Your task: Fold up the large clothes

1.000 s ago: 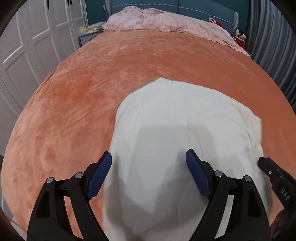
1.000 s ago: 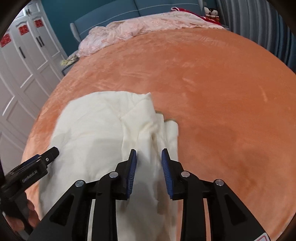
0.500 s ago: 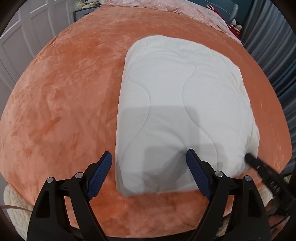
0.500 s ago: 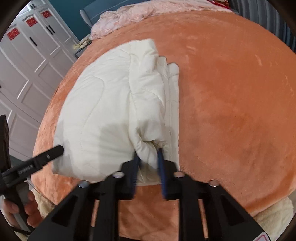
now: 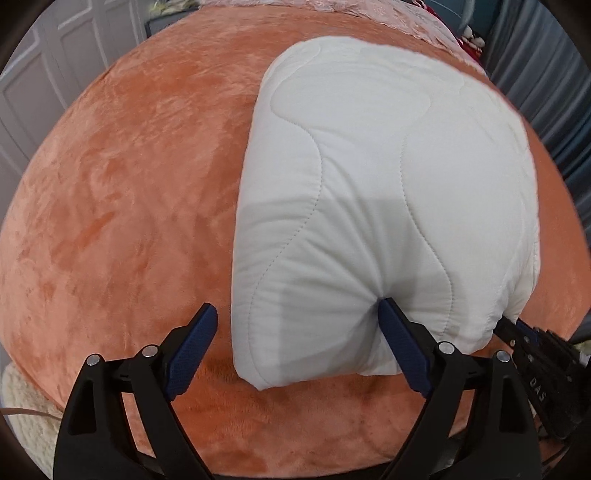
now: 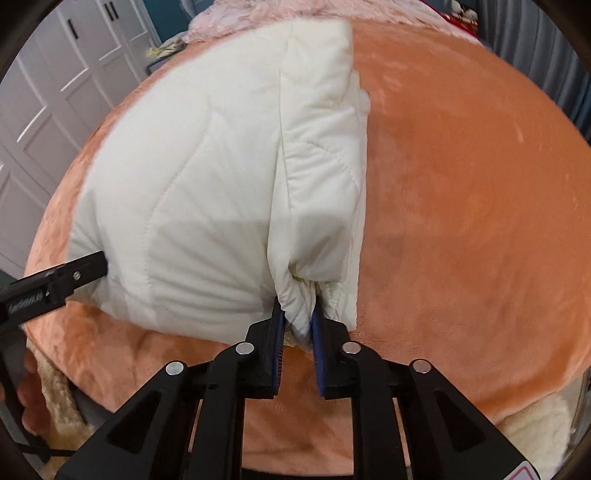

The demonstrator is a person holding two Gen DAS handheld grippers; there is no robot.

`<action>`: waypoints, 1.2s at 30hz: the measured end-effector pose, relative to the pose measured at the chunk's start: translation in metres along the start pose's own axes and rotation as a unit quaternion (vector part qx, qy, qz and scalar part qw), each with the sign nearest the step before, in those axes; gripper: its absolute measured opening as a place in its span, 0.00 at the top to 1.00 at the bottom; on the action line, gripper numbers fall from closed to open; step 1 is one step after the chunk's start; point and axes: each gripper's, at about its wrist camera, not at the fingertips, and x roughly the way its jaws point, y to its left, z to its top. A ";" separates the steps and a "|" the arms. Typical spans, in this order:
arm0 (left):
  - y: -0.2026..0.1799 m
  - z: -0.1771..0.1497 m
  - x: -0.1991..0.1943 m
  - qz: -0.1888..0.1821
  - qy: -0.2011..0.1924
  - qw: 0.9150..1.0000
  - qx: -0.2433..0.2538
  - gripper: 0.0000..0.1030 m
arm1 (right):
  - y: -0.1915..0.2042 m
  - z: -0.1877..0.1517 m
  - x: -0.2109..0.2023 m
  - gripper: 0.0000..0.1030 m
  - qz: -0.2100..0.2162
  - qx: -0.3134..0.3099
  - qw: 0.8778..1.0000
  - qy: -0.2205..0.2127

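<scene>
A white quilted garment (image 5: 369,184) lies folded into a thick pad on the orange plush bed (image 5: 110,184), with its near edge close to the bed's front. My left gripper (image 5: 295,304) stands wide, jaws opening, astride the pad's near left corner. Its right finger (image 5: 399,339) dents the cloth, and its left finger rests over bare blanket. My right gripper (image 6: 297,306) is pinched on a bunched fold at the near right edge of the garment (image 6: 207,184), and its jaws are easing apart. The left gripper's finger (image 6: 88,266) pokes in at the pad's left side.
A pink lace cloth (image 6: 236,14) is heaped at the bed's far end. White wardrobe doors (image 6: 55,92) stand to the left, and a grey curtain (image 5: 554,92) hangs to the right. Cream fleece (image 5: 22,406) hangs at the bed's near edge. A person's hand (image 6: 29,387) shows at lower left.
Both grippers drew back toward the bed's near edge and tipped downward, and the garment now lies closer to me. The right gripper closed on the bunched fold.
</scene>
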 end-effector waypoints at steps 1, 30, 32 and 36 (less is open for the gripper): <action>0.003 0.002 -0.006 -0.006 -0.002 1.000 -0.006 0.16 | 0.000 0.001 -0.011 0.82 -0.001 0.000 1.000 -0.007; -0.013 0.117 0.033 -0.078 -0.012 0.995 -0.054 0.04 | -0.052 0.096 0.041 0.41 0.023 0.133 0.991 -0.020; -0.012 0.116 0.038 -0.072 -0.014 0.995 -0.060 0.04 | -0.060 0.097 0.053 0.30 0.030 0.161 0.986 -0.010; -0.014 0.112 0.049 -0.058 -0.024 0.997 -0.051 0.04 | -0.082 0.089 0.080 0.22 0.109 0.227 0.967 0.021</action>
